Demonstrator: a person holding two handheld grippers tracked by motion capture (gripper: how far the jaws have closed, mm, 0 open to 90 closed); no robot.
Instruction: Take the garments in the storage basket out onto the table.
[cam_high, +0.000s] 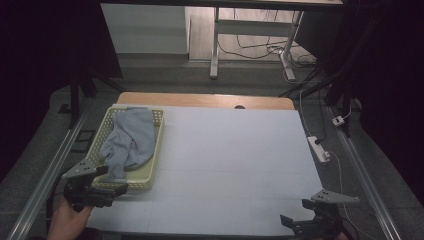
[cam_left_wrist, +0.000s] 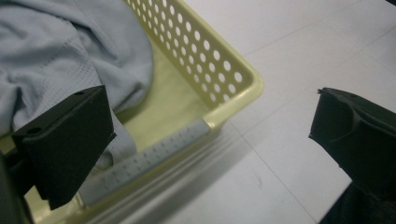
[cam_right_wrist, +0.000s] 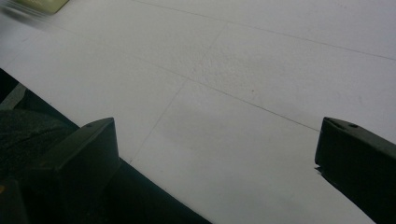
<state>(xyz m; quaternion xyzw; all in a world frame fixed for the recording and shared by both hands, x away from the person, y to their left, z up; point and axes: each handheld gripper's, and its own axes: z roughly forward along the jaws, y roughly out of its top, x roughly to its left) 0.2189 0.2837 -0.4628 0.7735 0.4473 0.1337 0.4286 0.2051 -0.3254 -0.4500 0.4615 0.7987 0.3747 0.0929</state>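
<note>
A pale yellow basket (cam_high: 156, 145) with small round holes in its walls sits on the left side of the white table (cam_high: 235, 165). A light blue-grey cloth (cam_high: 127, 140) lies bunched up inside it. One end of the cloth hangs over the basket's near rim.

The left gripper (cam_high: 111, 180) is at the near left corner of the table, right by the near end of the basket. A hand (cam_high: 67, 222) holds it from below. Its jaws are wide apart and hold nothing. In the left gripper view, one jaw is over the inside of the basket (cam_left_wrist: 219, 70), close to the cloth (cam_left_wrist: 56, 51), and the other jaw is over the bare table (cam_left_wrist: 280, 154) outside the basket. The basket's near corner sits between the two jaws.

The right gripper (cam_high: 296, 223) is at the near right corner of the table, well apart from the basket. Its jaws are also spread wide with nothing between them. In the right gripper view, they hang over the plain white table (cam_right_wrist: 243, 93) near its edge.
</note>
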